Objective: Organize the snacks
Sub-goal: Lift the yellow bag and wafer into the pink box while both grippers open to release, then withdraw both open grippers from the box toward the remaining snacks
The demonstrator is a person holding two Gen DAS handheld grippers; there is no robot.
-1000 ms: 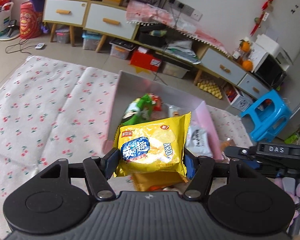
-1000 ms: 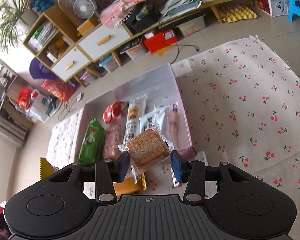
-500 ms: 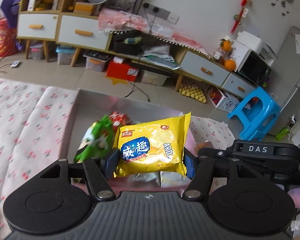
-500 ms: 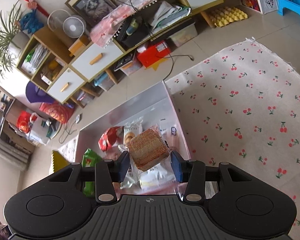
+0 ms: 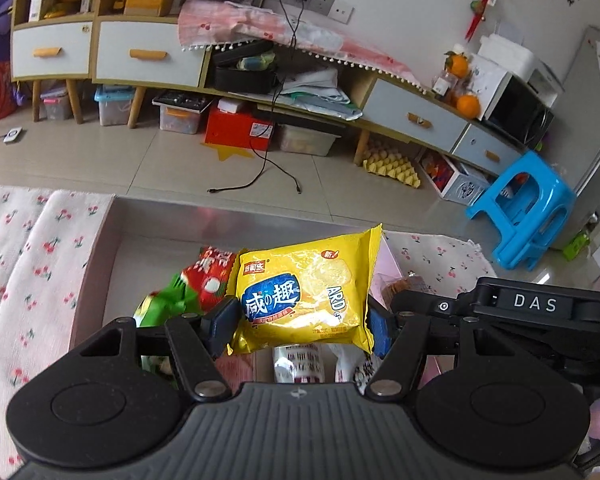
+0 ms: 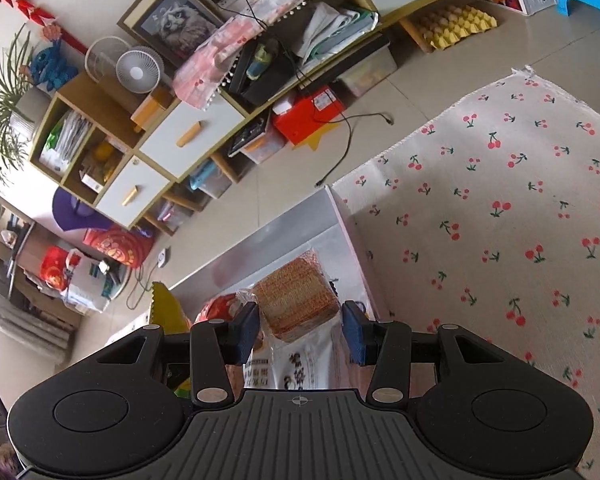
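My left gripper is shut on a yellow cracker bag and holds it over the pink open box. Inside the box lie a red packet, a green packet and white packets. My right gripper is shut on a clear-wrapped orange cracker pack, above the same box, over a white packet. The right gripper also shows at the right of the left wrist view, close beside the left one.
The box sits on a cherry-print cloth on the floor. Low cabinets with drawers, plastic bins, a red box and loose cables stand beyond it. A blue stool is at the right.
Both grippers have moved forward over the box while still holding their snacks. The views have tilted up, so the box now sits lower and closer in frame.
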